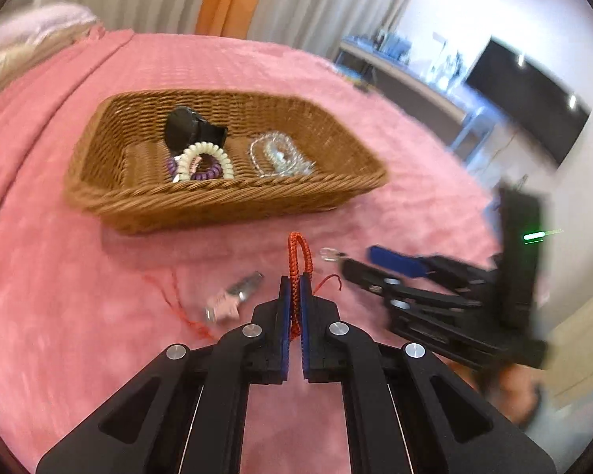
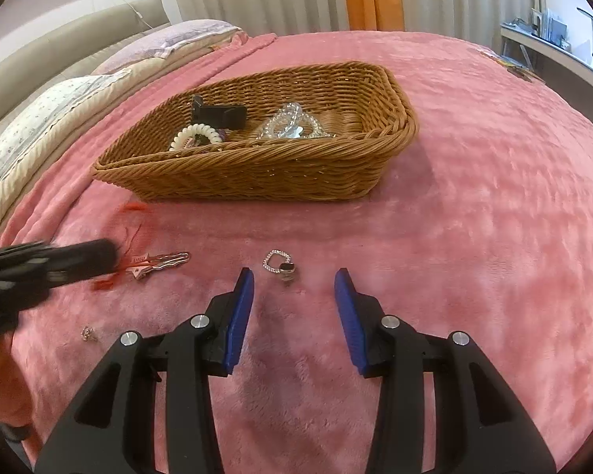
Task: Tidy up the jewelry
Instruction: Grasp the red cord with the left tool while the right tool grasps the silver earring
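a: what did the left tool [image 1: 295, 288] have?
b: its blue pads were closed on a red braided cord bracelet [image 1: 297, 260], the loop sticking up past the tips, above the pink plush bedspread [image 1: 79, 316].
a: and the right tool [image 2: 294, 288]?
b: spread wide, holding nothing, low over a small beaded ring with a dark stone [image 2: 279, 264] lying just ahead of its tips.
a: the rest?
b: a pink and silver hair clip [image 2: 160, 261] lay on the bed near the left tool. the brown woven wicker basket [image 2: 257, 173] sat further back, holding a cream spiral hair tie [image 2: 195, 136], a black clip [image 2: 217, 112] and clear bead bracelets [image 2: 292, 124].
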Motion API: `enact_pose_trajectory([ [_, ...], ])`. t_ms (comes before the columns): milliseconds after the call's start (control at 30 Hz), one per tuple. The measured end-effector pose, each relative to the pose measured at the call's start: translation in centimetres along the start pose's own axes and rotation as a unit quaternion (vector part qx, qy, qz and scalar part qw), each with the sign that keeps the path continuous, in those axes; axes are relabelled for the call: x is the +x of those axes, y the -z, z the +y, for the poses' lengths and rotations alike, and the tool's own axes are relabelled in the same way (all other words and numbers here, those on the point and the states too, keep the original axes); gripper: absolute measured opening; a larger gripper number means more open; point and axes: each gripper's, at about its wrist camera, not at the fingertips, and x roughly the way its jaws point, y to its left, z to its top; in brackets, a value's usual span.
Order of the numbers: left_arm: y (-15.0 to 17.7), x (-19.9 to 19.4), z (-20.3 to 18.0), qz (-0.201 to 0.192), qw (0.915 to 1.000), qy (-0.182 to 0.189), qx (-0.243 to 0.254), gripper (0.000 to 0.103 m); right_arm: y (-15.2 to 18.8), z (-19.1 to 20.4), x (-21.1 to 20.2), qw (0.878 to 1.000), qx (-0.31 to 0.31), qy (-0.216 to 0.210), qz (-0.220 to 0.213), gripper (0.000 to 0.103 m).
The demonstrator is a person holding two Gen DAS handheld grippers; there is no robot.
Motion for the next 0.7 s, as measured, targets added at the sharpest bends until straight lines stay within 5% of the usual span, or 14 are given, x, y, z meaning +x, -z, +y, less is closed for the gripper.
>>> enact_pose_trajectory([
  [133,1.3,-3.7,2.1,-0.029,0.9974,0.034,-0.057,0.002,0.0,0.0,0.0,1.0,-0.001,0.001,0.0,0.039],
  [467,4.2,-1.3,7.8,-0.004,0.9935,-0.053,-0.101,0.002,0.0,1.7,0.6,0.999,-0.035,0.018,0.021,0.039],
  [700,4.0,0.0,8.4,0.004,0.9924,-0.049,-0.113,0.002,-1.2,2.6,2.2,0.997,-0.049,0.052,0.041,0.032],
])
